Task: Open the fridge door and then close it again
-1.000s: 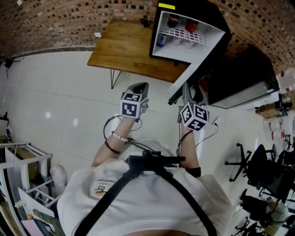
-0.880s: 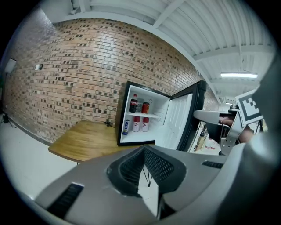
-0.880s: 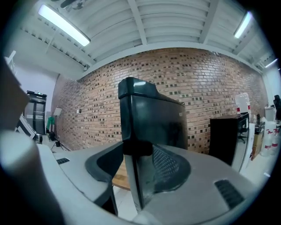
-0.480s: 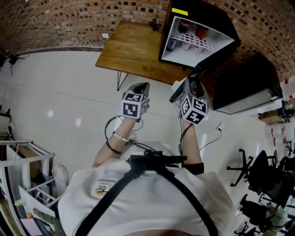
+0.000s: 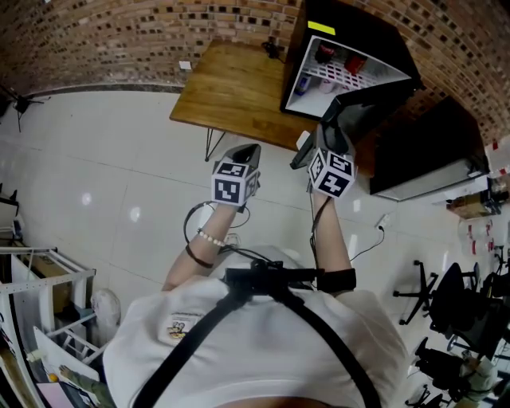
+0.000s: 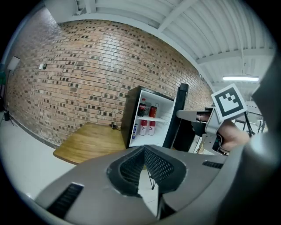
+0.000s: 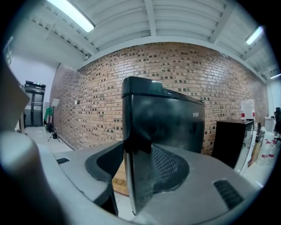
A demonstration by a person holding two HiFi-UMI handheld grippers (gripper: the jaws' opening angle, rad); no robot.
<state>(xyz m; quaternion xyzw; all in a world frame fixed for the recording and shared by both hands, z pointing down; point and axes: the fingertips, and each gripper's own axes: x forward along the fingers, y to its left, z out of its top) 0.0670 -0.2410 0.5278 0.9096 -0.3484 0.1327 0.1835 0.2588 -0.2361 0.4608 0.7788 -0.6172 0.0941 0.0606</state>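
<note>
my left claw [image 5: 249, 148] is closed tight, its two jaws meeting tip to tip with nothing between them. it hangs in the air over the white tiled floor [image 5: 103, 175], in front of the wooden table [image 5: 231, 88] and apart from it, and it touches nothing. it points toward the mini fridge [image 5: 351, 24].

my right claw [image 5: 328, 135] has hold of the fridge door [image 5: 374, 107] at its free edge. in the right gripper view the dark door [image 7: 162, 118] stands upright between my jaws, one jaw on its outer face and the meshed pad of the other against its inner face. the jaws are partly spread, about as wide as the door is thick.

the mini fridge is black with a white inside and sits at the end of the wooden table against the brick wall [image 5: 119, 40]. its door is open and swung out toward me at an angle. through the gap i see red drink cans [image 6: 148, 110] on the upper wire shelf [image 5: 351, 76] and more bottles below them.

a black cabinet [image 5: 422, 143] stands on the floor just right of the fridge.
</note>
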